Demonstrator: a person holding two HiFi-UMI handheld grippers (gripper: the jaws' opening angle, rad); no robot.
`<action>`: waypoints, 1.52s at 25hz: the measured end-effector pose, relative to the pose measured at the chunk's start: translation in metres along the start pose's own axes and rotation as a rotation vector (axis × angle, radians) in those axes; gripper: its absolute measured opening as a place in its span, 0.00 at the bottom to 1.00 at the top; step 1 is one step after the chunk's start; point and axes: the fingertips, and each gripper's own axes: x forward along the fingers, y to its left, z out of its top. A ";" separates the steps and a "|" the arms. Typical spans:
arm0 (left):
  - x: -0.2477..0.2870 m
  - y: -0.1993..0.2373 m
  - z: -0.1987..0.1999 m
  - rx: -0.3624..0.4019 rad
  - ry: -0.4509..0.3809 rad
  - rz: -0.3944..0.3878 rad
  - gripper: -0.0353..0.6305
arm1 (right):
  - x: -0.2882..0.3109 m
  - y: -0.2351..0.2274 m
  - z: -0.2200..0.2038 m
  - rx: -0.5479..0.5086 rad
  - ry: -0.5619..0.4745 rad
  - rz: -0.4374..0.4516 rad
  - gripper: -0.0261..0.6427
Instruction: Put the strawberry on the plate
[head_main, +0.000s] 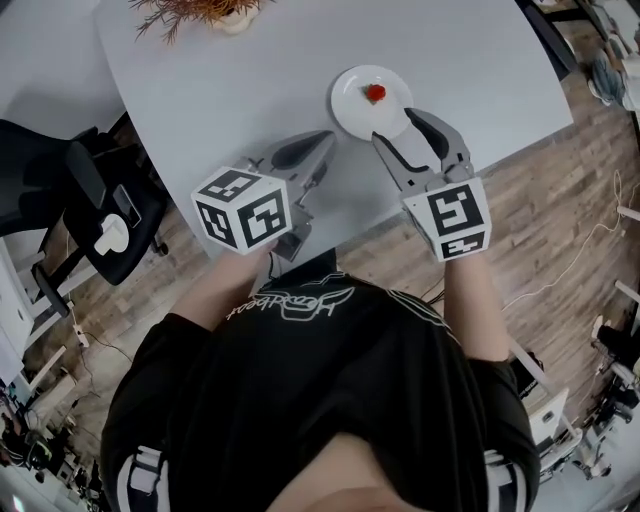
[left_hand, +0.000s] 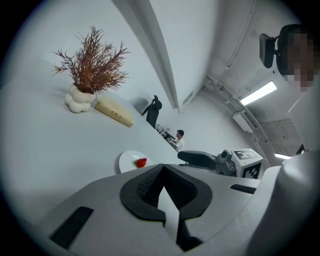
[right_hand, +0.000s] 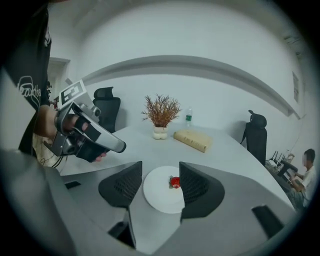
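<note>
A black office chair (head_main: 70, 195) stands well left of the plate, partly cut off by the picture's edge. Beyond the plate and to its left, a dried plant in a white vase (head_main: 222, 12) is cropped in the head view. The left gripper (head_main: 325, 140) is just left of the plate (head_main: 350, 112), jaws clenched together on nothing. The white plate lies on the grey table (head_main: 230, 80) with the strawberry (head_main: 376, 93) on it, toward its far side. The right gripper (head_main: 396, 126) is at the plate's near right rim, jaws spread wide and empty; whether it touches the rim is unclear. A tan book (right_hand: 192, 140) lies beyond the plate.
</note>
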 end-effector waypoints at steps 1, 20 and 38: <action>-0.003 -0.008 -0.001 0.006 -0.004 -0.007 0.06 | -0.012 0.003 0.004 -0.003 -0.016 -0.011 0.34; -0.117 -0.230 -0.066 0.196 -0.112 -0.197 0.06 | -0.270 0.118 0.023 0.093 -0.308 -0.028 0.11; -0.166 -0.310 -0.125 0.355 -0.057 -0.214 0.06 | -0.337 0.179 -0.016 0.326 -0.333 0.124 0.07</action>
